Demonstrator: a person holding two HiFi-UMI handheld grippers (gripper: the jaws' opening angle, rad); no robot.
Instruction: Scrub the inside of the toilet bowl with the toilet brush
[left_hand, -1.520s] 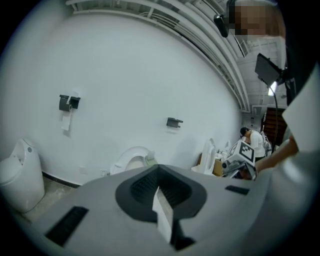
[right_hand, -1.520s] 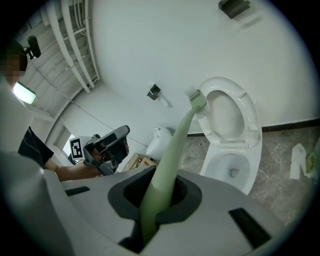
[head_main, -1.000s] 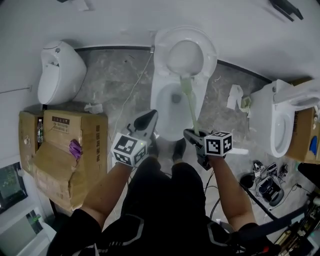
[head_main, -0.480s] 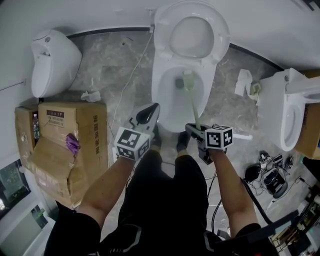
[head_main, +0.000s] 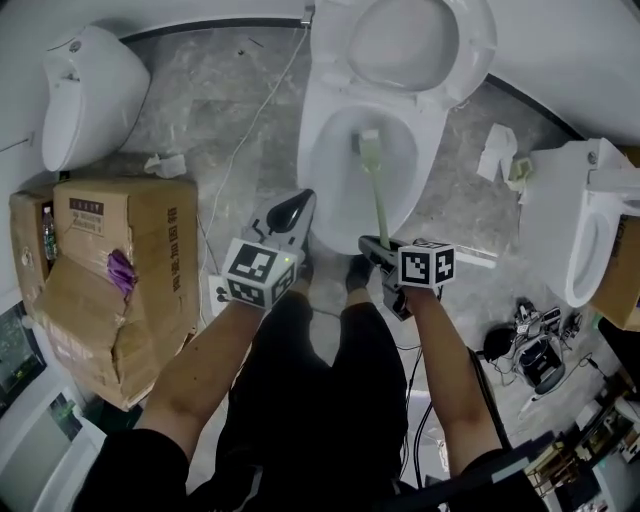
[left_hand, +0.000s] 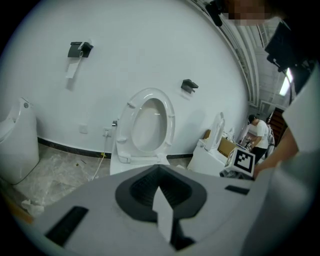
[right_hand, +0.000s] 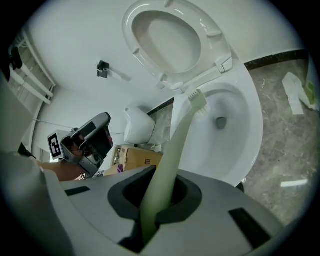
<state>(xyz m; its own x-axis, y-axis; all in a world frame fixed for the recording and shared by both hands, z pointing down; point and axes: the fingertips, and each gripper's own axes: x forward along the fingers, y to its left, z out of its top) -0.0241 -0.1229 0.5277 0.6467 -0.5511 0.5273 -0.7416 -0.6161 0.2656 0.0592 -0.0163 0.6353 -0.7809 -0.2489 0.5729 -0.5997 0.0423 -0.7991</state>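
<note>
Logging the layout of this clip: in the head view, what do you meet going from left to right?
Brown cardboard box → left gripper → white toilet bowl with the pale green toilet brush in it → crumpled white paper → second white toilet at the right edge.

Two toilets (head_main: 322, 125) (head_main: 560, 215), one urinal (head_main: 85, 95), one brush (head_main: 378, 200), two grippers (head_main: 292, 212) (head_main: 372, 246)

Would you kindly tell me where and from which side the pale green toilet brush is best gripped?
Grip the pale green toilet brush at the near end of its slim, straight handle, coming from the person's side, as the right gripper does. Its bristle head sits inside the white toilet bowl, so probably only that end is within easy reach.
</note>
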